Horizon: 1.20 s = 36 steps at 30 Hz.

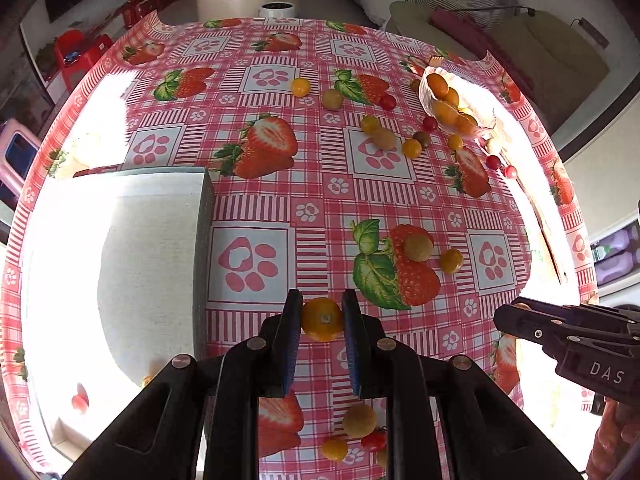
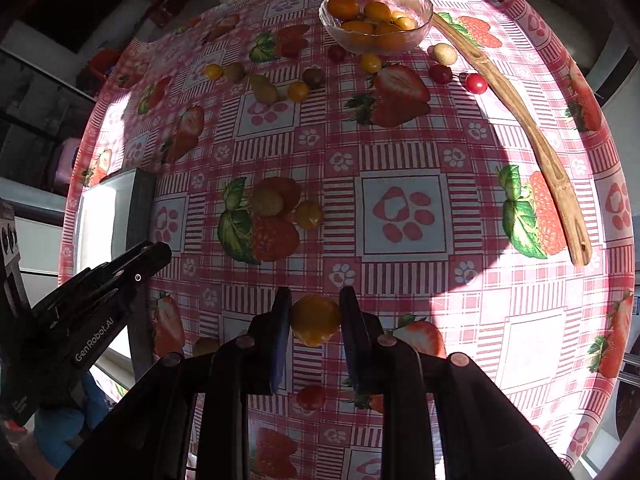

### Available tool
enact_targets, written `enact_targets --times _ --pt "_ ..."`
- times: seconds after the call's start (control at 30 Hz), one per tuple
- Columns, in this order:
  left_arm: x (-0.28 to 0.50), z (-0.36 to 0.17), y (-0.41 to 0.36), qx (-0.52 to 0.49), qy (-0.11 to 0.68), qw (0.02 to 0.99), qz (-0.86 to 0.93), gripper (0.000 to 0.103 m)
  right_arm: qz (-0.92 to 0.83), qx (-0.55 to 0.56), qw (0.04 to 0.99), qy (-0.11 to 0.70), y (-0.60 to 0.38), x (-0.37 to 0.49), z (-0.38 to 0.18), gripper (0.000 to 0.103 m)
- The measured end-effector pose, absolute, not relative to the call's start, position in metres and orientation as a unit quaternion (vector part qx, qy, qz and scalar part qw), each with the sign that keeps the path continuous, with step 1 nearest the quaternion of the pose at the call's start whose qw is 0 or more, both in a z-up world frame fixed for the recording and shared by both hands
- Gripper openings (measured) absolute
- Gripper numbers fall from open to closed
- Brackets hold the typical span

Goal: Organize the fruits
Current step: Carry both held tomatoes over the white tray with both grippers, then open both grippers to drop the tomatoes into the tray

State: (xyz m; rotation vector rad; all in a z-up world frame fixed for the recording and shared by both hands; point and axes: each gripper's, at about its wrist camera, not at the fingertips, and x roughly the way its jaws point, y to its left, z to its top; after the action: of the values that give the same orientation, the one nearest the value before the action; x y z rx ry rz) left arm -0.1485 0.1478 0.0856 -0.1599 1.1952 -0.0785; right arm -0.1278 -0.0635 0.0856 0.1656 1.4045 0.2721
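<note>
- Orange and round, a small fruit (image 1: 322,319) sits pinched between the blue pads of our left hand-held gripper (image 1: 321,320), jaws narrowed to its width; it hangs beside the white rectangular tray (image 1: 160,216), which we judge is one sorting spot.
- Our right hand-held gripper (image 2: 315,320) likewise pinches a small orange fruit (image 2: 315,320) above the worktop (image 2: 404,280) — probably bound for the clear glass bowl (image 2: 424,20) of orange fruits at the far edge.
- Loose yellow, green and red fruits lie scattered between — sorting looks unfinished.
</note>
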Motion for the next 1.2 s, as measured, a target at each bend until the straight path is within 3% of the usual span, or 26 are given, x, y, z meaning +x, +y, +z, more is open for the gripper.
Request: enact_targets --times 0.6,1.2 --pt "-0.174 0.067 0.314 -0.093 0.566 0.814 0.090 0.021 0.245 -0.006 0.726 0.643 0.142 -0.097 0.079 0.027" --pt "-0.181 0.031 0.344 -0.094 0.594 0.791 0.111 0.022 0.240 -0.052 0.691 0.680 0.228 -0.075 0.025 0.028"
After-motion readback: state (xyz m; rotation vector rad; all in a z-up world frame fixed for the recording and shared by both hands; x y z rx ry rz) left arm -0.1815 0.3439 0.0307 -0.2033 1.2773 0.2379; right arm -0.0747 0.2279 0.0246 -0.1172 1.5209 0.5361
